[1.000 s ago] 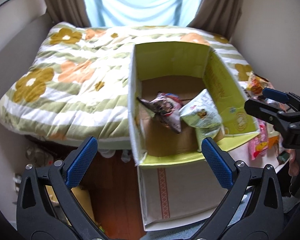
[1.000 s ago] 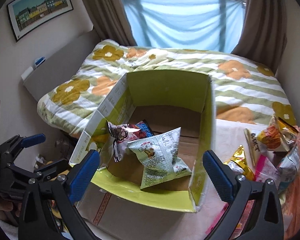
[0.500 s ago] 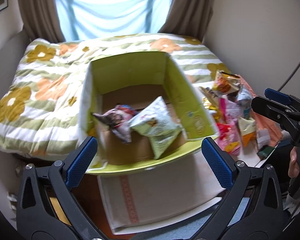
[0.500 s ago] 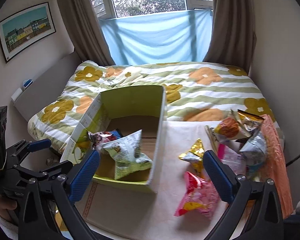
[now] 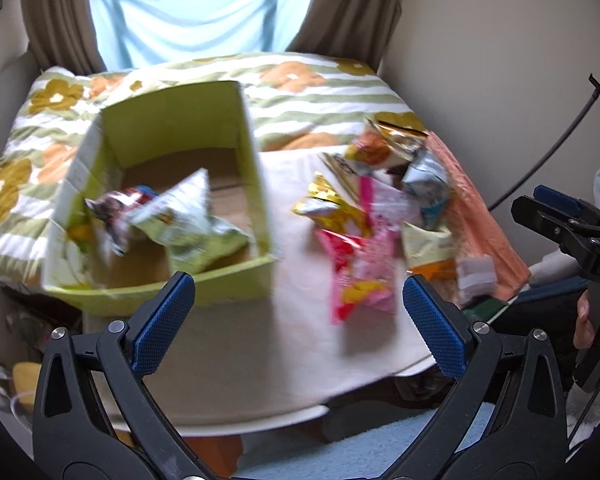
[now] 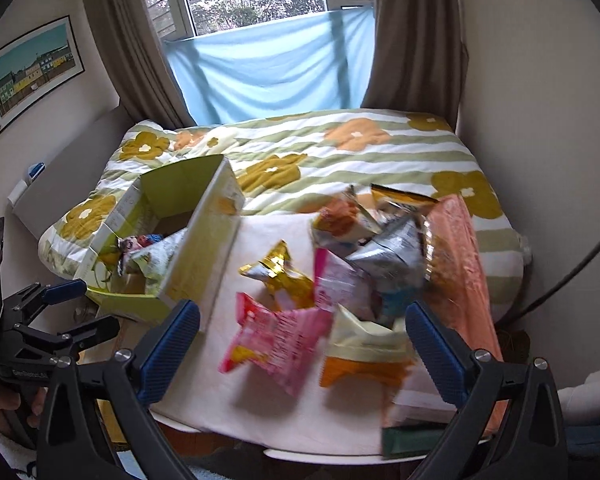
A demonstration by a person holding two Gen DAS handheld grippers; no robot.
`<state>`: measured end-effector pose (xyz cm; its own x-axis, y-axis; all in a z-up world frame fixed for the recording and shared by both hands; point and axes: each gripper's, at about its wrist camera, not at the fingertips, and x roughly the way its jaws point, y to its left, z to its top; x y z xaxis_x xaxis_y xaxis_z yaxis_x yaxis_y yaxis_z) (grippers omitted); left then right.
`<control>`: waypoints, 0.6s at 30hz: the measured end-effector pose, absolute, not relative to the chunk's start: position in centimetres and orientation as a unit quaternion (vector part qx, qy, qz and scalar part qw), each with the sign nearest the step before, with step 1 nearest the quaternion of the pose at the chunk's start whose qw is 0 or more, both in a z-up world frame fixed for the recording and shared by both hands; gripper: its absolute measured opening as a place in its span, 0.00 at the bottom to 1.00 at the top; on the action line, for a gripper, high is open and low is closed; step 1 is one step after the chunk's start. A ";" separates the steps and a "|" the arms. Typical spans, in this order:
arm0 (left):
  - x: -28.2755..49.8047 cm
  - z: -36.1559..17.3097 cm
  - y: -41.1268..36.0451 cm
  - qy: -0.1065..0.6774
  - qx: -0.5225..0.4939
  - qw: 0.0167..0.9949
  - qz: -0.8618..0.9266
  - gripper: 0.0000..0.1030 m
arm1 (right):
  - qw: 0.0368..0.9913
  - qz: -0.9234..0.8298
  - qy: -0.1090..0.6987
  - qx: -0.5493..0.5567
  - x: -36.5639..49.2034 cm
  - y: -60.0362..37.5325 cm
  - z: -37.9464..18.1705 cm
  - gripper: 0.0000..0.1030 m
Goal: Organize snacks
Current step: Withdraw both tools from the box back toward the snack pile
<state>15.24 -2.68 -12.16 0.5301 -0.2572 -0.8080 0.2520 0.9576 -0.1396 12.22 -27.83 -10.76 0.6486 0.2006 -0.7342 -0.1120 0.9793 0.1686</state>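
Two snack bags lie inside the green cardboard box [image 5: 256, 184] at the left of the white table [image 5: 260, 360]: a dark printed bag [image 5: 116, 216] toward the left wall and a pale green bag [image 5: 188, 220] leaning against it. The left gripper [image 5: 298, 320] hovers low in front of the box's near right corner, jaws spread wide with nothing between them. Right of the box, loose snacks are heaped on the table: a gold foil bag [image 6: 278, 276], a pink bag [image 6: 276, 340], a yellow-and-orange bag [image 6: 364, 356], a silver bag [image 6: 392, 256], and an orange pack [image 6: 456, 256] along the right edge. The right gripper [image 6: 302, 338] hangs over the pink and yellow-and-orange bags, jaws spread and holding nothing. Behind the table lies a flowered quilt [image 6: 340, 148].
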 end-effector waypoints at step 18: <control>16.9 -20.7 -11.0 0.540 -0.052 0.835 -0.085 1.00 | 0.849 0.171 0.499 -0.014 14.1 -34.0 -21.4 1.00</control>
